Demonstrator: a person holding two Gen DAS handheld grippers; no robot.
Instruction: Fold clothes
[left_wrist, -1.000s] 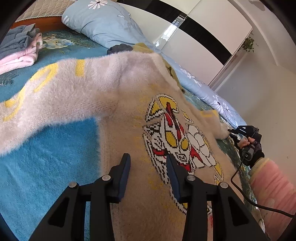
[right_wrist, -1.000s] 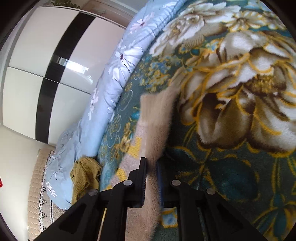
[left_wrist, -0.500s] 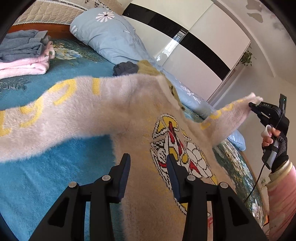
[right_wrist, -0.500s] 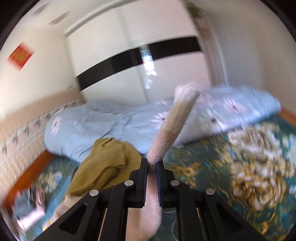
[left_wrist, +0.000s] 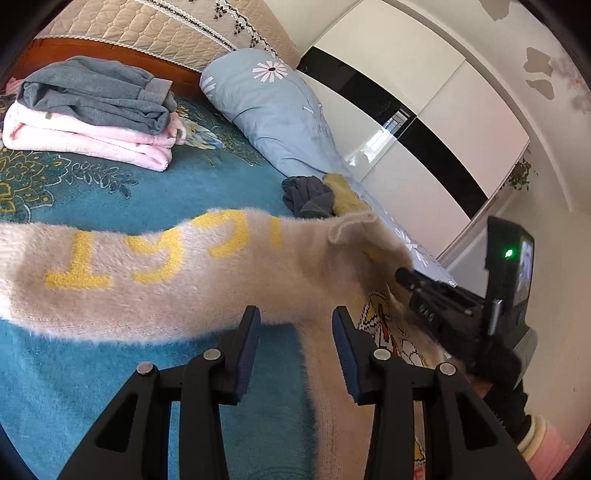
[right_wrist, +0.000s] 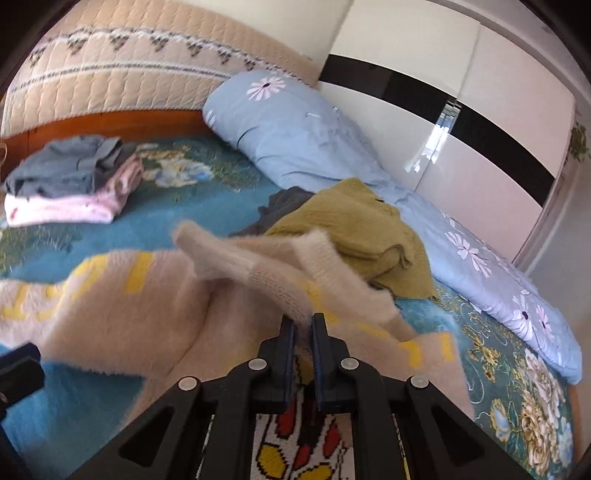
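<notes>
Fuzzy cream sweater (left_wrist: 207, 280), yellow lettering on the sleeve and a cartoon figure in red, yellow and white on the chest: spread across the near part of the bed (left_wrist: 110, 398), over a blue floral bedspread. One sleeve runs left across the left wrist view; the other sleeve (right_wrist: 258, 266) is lifted and carried over the body of the garment. Right tool (right_wrist: 303, 343): clenched, jaws nearly together with the cream knit of the lifted sleeve pinched between them. Left tool (left_wrist: 295, 332): released, jaws well apart, nothing between them, poised above the sweater near the armpit of the left-running sleeve. Folded stack at far left by the headboard: grey garment (left_wrist: 96, 96) on top of a pink garment (left_wrist: 92, 142). Loose pile at the far side, just beyond the sweater's collar: olive-yellow garment (right_wrist: 354, 229) lying partly over a dark grey garment (left_wrist: 306, 195). Pale blue pillow (left_wrist: 273, 110) with daisy print lies along the far right edge of the bed. White wardrobe (left_wrist: 424, 110) with a black band stands beyond.
</notes>
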